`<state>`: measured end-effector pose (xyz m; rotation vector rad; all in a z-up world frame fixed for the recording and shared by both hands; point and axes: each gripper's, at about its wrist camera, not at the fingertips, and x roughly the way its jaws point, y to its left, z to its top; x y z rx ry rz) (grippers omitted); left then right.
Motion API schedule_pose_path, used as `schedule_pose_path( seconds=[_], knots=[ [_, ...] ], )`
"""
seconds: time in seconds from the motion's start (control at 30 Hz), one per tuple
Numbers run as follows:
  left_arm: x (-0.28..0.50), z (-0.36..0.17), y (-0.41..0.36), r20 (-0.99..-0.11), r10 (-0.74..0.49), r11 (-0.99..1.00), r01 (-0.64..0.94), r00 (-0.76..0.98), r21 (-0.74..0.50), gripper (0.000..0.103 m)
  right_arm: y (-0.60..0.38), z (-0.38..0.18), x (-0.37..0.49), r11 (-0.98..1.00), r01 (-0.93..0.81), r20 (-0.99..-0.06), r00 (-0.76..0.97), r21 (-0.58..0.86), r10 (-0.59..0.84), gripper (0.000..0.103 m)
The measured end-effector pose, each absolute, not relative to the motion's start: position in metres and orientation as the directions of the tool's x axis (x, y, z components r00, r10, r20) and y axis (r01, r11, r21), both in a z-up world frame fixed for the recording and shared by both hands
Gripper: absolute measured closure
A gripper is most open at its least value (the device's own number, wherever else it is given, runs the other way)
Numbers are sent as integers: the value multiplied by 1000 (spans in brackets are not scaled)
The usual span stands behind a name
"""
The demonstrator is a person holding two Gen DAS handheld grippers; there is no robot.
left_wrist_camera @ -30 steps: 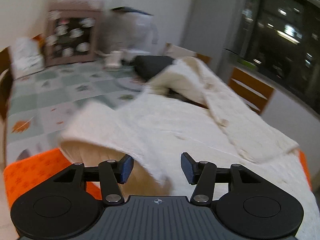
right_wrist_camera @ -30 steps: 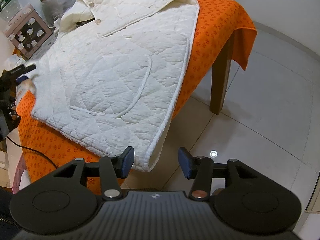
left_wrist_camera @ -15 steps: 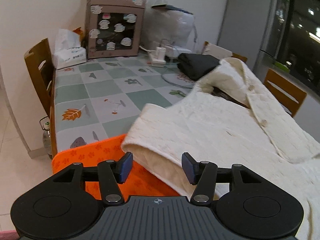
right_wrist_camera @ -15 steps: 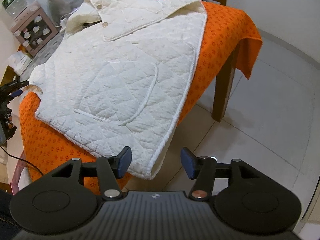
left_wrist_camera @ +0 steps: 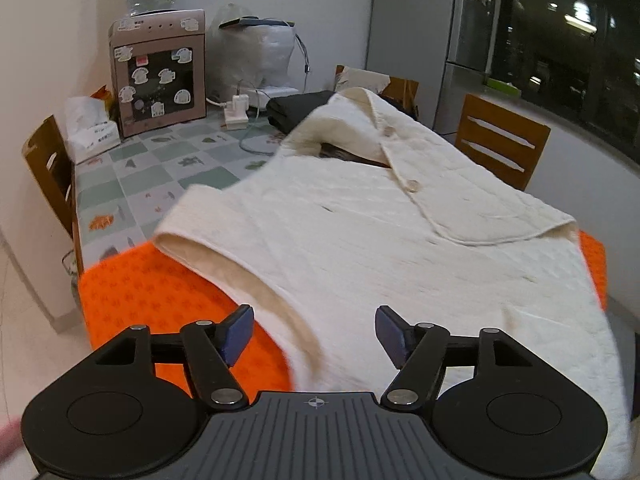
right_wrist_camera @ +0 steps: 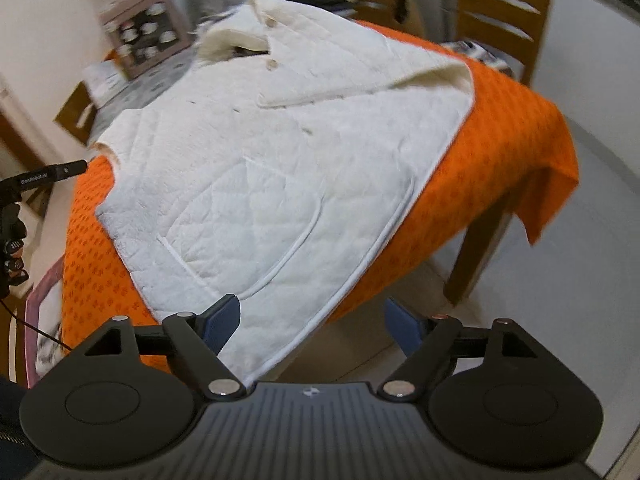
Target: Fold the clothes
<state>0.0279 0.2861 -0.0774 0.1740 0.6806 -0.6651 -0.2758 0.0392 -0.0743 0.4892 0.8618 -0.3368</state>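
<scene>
A cream quilted jacket [left_wrist_camera: 380, 232] with buttons and a large front pocket lies spread on an orange cloth [left_wrist_camera: 160, 292] over the table. In the left wrist view my left gripper [left_wrist_camera: 314, 334] is open just short of the jacket's near hem, with nothing between its fingers. In the right wrist view the jacket [right_wrist_camera: 280, 168] hangs a little over the table's near edge. My right gripper [right_wrist_camera: 312, 322] is open, and the jacket's bottom corner sits between its blue pads without being held. The left gripper's body [right_wrist_camera: 24, 184] shows at the far left.
Beyond the orange cloth the table has a green tiled cover [left_wrist_camera: 160, 168] with a pink box [left_wrist_camera: 160, 76], a tissue pack [left_wrist_camera: 90, 128], a power strip and a black garment [left_wrist_camera: 300, 110]. Wooden chairs [left_wrist_camera: 500, 140] stand around. Tiled floor [right_wrist_camera: 560, 280] lies right of the table.
The left gripper has pulled back and swung right, so the sleeve fold now lies farther ahead. The right gripper has moved closer, and the jacket's bottom corner now sits between its fingers.
</scene>
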Motion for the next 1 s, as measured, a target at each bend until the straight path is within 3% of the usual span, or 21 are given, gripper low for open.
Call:
schedule_pose_path(
  seconds=[0.43,0.67,1.0],
  knots=[
    [-90,-78,192,-646,-411,898,409,643,-164,32,-90,-58,-299,968,190,-765,644,167,5,18],
    [-78,-83,132,-633,-389,915,358,669,-184,32,-161,-63,-263,983,131,-771,636,128,15,18],
    [-2,-106,53,-648,-348,936,288,677,-202,32,-244,-72,-196,990,73,-799,599,117,50,18]
  ],
)
